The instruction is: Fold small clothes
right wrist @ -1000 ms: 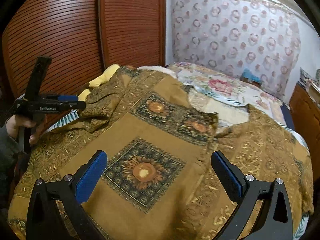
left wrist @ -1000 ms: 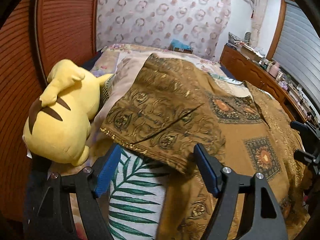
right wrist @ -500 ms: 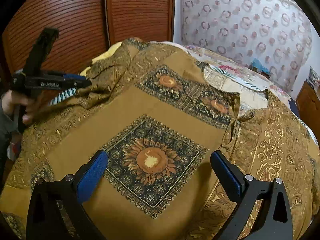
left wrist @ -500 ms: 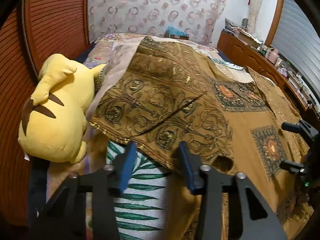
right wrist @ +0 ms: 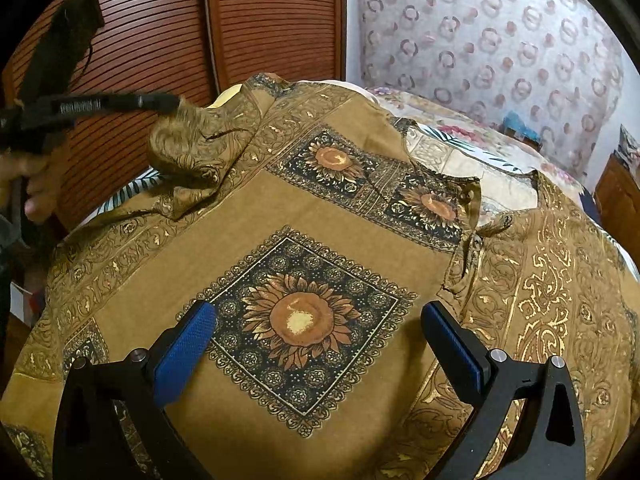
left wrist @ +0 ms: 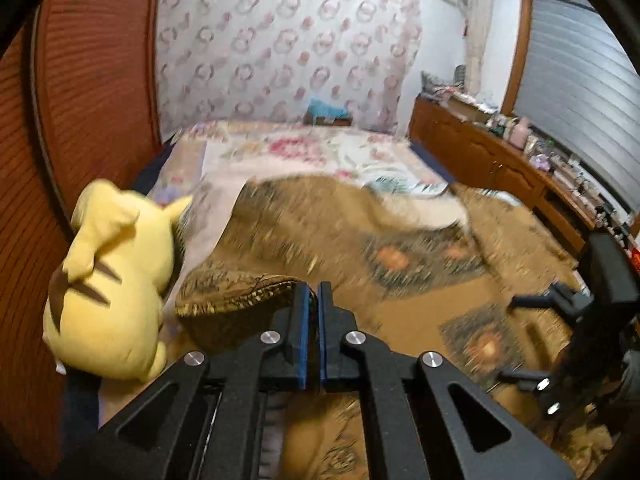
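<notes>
On the bed: left gripper (left wrist: 312,300) is pinching the brown shirt's (right wrist: 320,216) sleeve (left wrist: 236,292), having just closed.
Right gripper (right wrist: 318,328): hovering wide open, empty.
Meaning: sleeve fold is starting.

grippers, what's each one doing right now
left gripper: just closed, shut on the sleeve of the brown garment.
right gripper: open, holding nothing, over the garment.

Left gripper (left wrist: 313,300) tilted downward, jaws just closed, blue pads nearly meeting with a fold of fabric pinched at the tips. Bare hand (right wrist: 28,184) wrapped round its black handle, fingers curled. Right gripper (right wrist: 318,320) angled downward, jaws spread wide, blue pads well apart, holding nothing.
</notes>
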